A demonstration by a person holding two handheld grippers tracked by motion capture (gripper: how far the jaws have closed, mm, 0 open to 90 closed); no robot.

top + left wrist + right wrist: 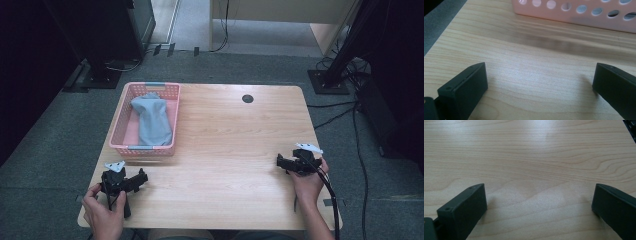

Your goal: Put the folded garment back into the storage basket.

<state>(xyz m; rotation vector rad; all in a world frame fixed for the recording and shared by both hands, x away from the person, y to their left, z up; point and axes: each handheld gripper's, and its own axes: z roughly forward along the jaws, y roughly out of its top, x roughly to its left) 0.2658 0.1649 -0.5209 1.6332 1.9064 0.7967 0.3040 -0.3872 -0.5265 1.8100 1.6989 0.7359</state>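
At 7 o'clock on table [235, 150], L gripper [142, 178]: jaws wide apart, holding nothing, near pink basket [118, 127] w/ grey cloth [151, 120] at 10 o'clock. R gripper [280, 161], 4 o'clock: jaws equally wide, nothing held. L gripper view adds basket wall [584, 17]; R gripper view, bare wood.

My black tongs [146, 178] rest on a pale, wood-grained desk [235, 150], where a pink perforated basket [169, 90] at its far left corner holds a grey-blue cloth [152, 120].
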